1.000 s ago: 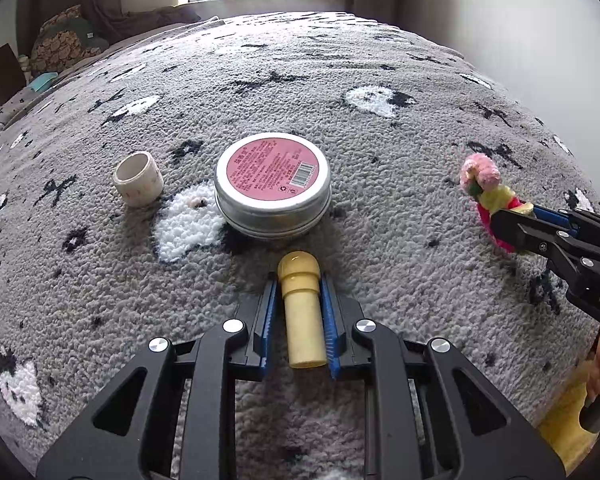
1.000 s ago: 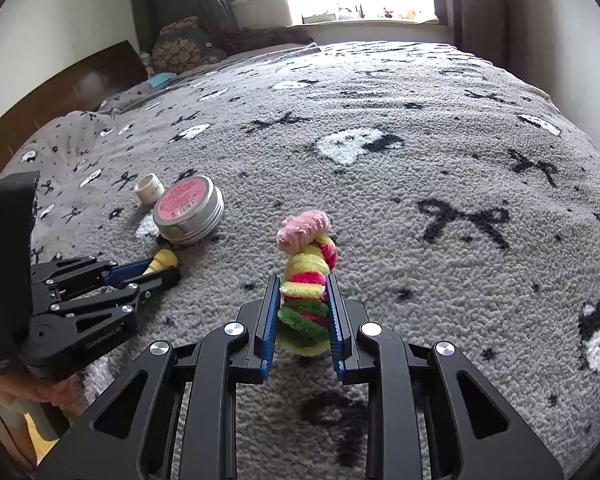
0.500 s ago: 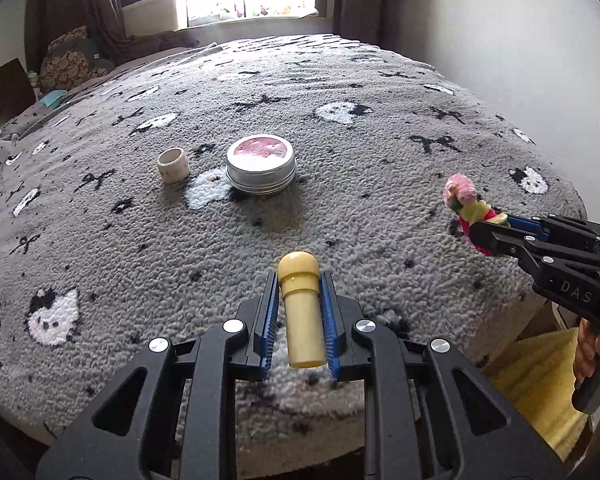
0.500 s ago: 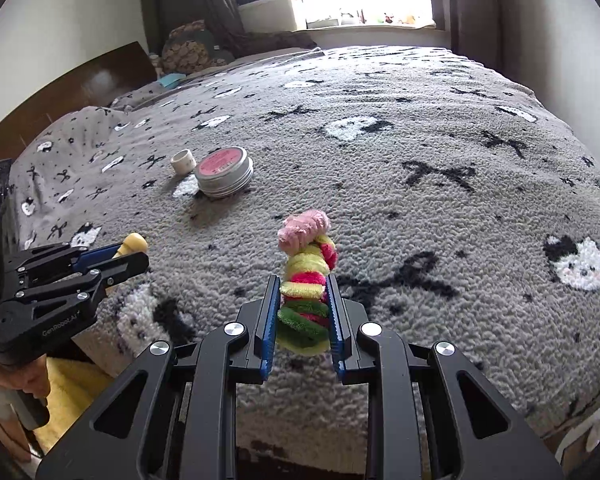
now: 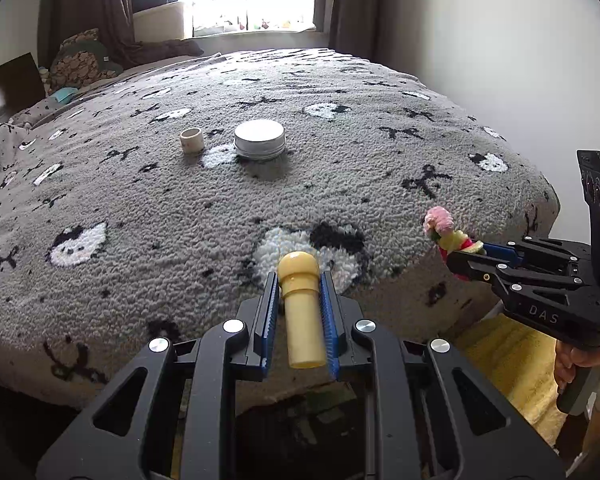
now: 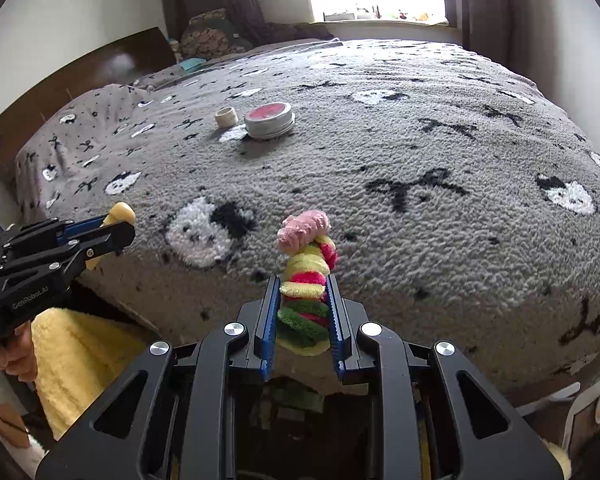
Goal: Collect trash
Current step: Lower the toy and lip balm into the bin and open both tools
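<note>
The left gripper (image 5: 300, 304) squeezes a yellow tube (image 5: 301, 312); the right gripper (image 6: 303, 308) squeezes a fuzzy toy (image 6: 306, 276); both hang over the bed (image 5: 340, 184) edge; next, I think, find the bin and drop them.

The grey blanket with black bows (image 5: 380, 184) filling mid-frame is nubby, matt fleece; the round silver tin (image 5: 260, 144) at upper centre is smooth, faintly shiny metal; the yellow capped tube (image 5: 302, 312) at lower centre looks like smooth, matt plastic; the pink, yellow and green roll (image 6: 306, 280) is fuzzy cloth.
</note>
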